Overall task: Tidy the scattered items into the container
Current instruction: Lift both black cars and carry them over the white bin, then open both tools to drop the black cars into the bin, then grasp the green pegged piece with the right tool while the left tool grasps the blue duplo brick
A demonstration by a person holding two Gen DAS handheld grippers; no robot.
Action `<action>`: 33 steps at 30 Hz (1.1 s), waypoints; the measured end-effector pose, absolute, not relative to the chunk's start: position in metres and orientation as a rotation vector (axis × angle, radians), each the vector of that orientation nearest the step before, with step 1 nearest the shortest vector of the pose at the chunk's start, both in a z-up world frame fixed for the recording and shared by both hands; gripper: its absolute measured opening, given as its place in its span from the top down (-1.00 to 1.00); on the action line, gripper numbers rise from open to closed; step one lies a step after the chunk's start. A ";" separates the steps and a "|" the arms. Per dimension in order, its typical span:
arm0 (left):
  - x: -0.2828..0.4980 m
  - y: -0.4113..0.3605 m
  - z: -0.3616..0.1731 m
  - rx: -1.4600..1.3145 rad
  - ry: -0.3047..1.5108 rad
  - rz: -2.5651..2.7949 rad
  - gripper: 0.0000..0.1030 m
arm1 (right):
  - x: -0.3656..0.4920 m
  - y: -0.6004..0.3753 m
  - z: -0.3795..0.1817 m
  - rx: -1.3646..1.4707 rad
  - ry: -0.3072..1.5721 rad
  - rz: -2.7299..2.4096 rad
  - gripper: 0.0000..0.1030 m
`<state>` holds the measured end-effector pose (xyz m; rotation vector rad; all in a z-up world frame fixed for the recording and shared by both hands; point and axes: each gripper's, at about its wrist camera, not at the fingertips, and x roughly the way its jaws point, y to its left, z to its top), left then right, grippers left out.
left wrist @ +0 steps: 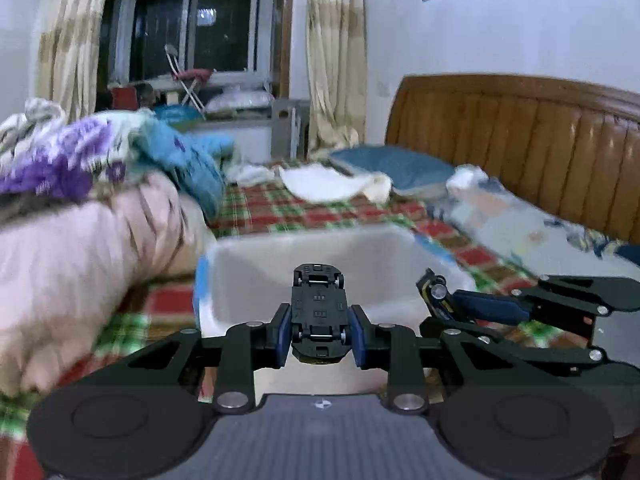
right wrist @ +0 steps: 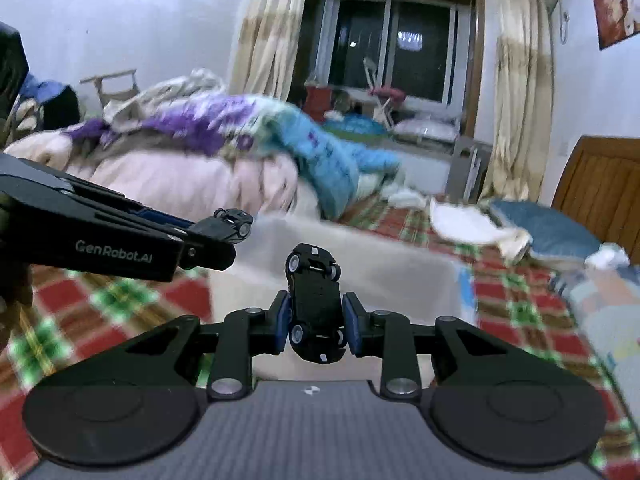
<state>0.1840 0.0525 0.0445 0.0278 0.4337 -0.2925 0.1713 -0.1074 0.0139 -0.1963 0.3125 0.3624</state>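
In the left wrist view, a small black toy car (left wrist: 319,314), turned underside up, is clamped between the blue pads of the left tool (left wrist: 319,334) above a white rectangular plastic container (left wrist: 280,264) set on the red-and-green checked bed cover (left wrist: 276,208), while the right tool (left wrist: 440,300) is seen at the right, clenched on a second black toy car (left wrist: 434,289). In the right wrist view, that second car (right wrist: 314,304) is gripped, tilted, between the right tool's blue pads over the same container (right wrist: 400,272), and the left tool (right wrist: 224,236) is seen at the left with its car (right wrist: 236,222) held at the tip.
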 end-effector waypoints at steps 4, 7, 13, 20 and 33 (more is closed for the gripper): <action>0.211 0.049 0.057 0.048 0.412 -0.285 0.36 | 0.200 -0.110 0.028 -0.199 0.282 0.345 0.38; 0.235 0.045 0.057 0.060 0.416 -0.271 0.36 | 0.223 -0.112 0.030 -0.218 0.268 0.331 0.38; 0.283 0.037 0.029 0.099 0.482 -0.235 0.35 | 0.273 -0.109 0.014 -0.241 0.334 0.310 0.38; 0.288 0.040 0.011 0.116 0.496 -0.224 -0.01 | 0.289 -0.107 -0.007 -0.271 0.378 0.305 0.24; 0.223 0.061 0.041 0.118 0.412 -0.217 -0.14 | 0.227 -0.107 0.010 -0.239 0.282 0.314 -0.08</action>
